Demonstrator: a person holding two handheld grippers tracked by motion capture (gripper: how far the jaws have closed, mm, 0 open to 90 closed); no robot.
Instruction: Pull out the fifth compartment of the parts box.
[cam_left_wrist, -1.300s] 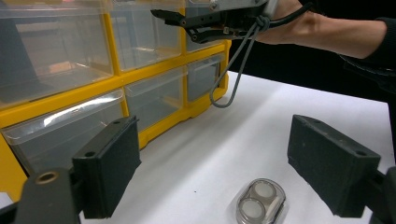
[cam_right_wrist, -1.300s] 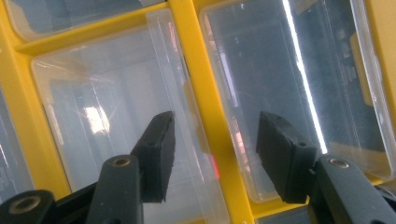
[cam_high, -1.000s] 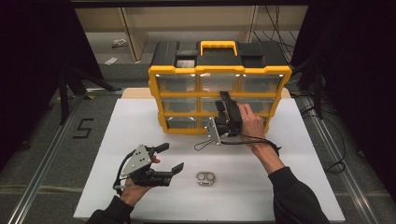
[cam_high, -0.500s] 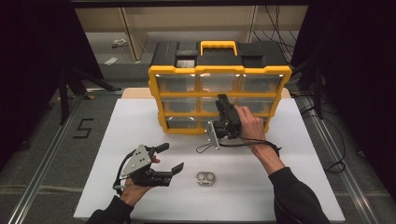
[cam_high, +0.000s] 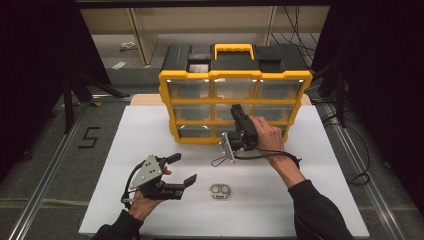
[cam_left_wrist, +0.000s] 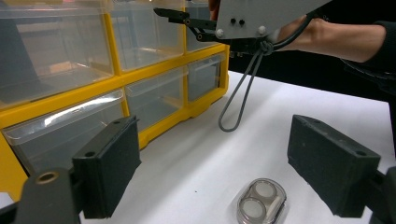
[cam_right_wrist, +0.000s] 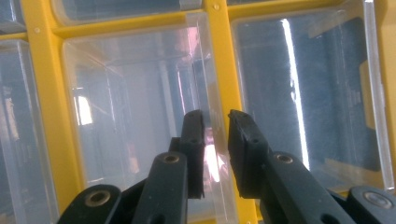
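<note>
Nine clear drawers (cam_high: 235, 112), one lens case (cam_high: 220, 191), right gripper (cam_high: 239, 116) fingers narrowing, empty, left gripper (cam_high: 181, 169) wide open.

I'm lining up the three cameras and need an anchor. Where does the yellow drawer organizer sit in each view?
High view: the yellow drawer organizer stands upright at top centre, at the white mat's far edge.
Left gripper view: its clear drawers fill the upper left.
Right gripper view: its yellow frame and clear drawer fronts span the picture, close behind the jaws.
Shared landmark: the organizer's yellow dividers between clear drawers.
</note>
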